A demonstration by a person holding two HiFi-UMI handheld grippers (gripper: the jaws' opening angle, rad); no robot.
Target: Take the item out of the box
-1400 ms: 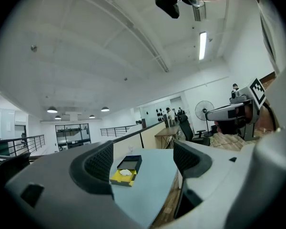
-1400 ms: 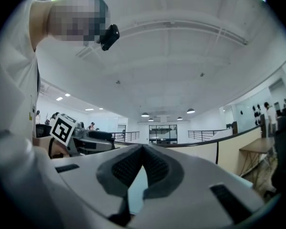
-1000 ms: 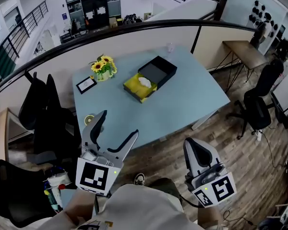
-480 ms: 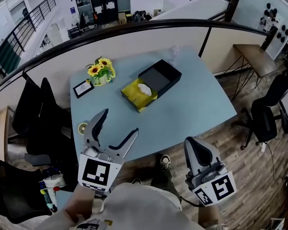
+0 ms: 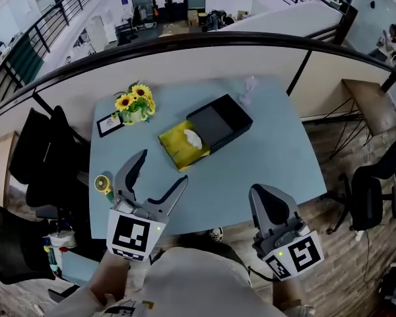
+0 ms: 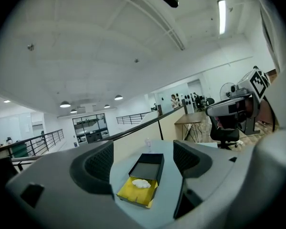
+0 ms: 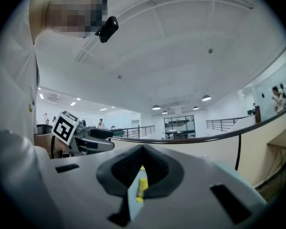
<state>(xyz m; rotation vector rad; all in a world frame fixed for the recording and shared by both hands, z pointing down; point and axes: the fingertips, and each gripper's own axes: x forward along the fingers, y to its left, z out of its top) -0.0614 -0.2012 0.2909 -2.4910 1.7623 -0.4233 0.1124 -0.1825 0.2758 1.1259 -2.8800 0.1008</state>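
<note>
A black box with a yellow lining (image 5: 178, 147) lies open on the light blue table (image 5: 264, 150), with its black lid (image 5: 221, 119) lying beside it. A small white item (image 5: 193, 137) rests inside on the yellow lining. My left gripper (image 5: 160, 170) is open and empty, held in the air on the near side of the box. In the left gripper view the box (image 6: 133, 192) and the white item (image 6: 141, 183) show between the spread jaws (image 6: 142, 163). My right gripper (image 5: 272, 207) is shut and empty, off the table's near edge. Through its slit (image 7: 142, 168) a sliver of yellow (image 7: 142, 189) shows.
On the table's far left stand a pot of sunflowers (image 5: 135, 103) and a small framed card (image 5: 110, 124). A yellow roll (image 5: 103, 182) sits at the near left edge and a clear glass (image 5: 247, 88) at the far side. Black chairs (image 5: 36, 154) stand to the left.
The view has moved closer to the table and the box now sits nearer the middle of it. Both grippers keep their pose: left open, right shut.
</note>
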